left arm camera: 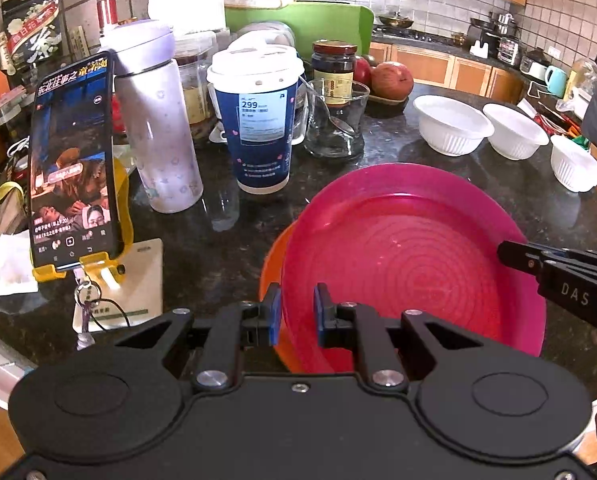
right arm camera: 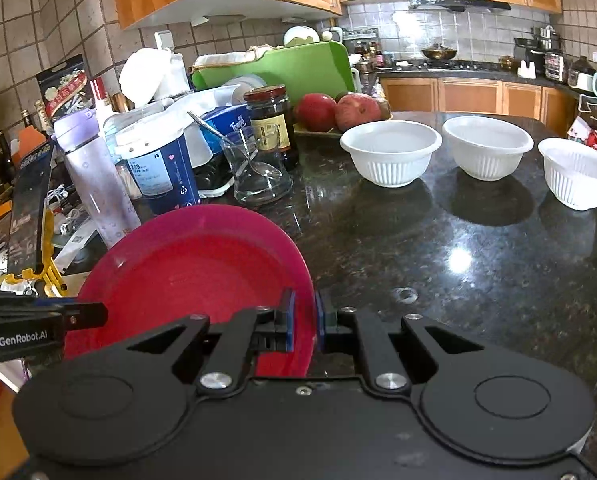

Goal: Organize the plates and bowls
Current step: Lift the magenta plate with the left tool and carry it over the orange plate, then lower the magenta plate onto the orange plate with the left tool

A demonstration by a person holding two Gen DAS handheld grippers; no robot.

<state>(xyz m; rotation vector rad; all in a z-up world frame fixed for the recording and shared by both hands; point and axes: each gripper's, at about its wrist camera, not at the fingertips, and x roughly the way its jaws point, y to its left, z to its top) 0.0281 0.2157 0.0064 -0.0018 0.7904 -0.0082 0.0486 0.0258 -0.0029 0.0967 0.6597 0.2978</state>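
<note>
Two grippers, left gripper [left arm camera: 295,312] and right gripper [right arm camera: 304,322], each clamping two stacked plates [left arm camera: 410,256], three white bowls [right arm camera: 392,152]

I had the pink plate [left arm camera: 410,256] nested on an orange plate [left arm camera: 270,264] — only a sliver of the orange rim showed at its left edge — both round, shallow, translucent plastic, tilted over the dark speckled counter. Beyond them stood three white ribbed bowls [right arm camera: 392,152] [right arm camera: 486,146] [right arm camera: 578,172] — upright, empty, in a row near each other, apart from the plates.
</note>
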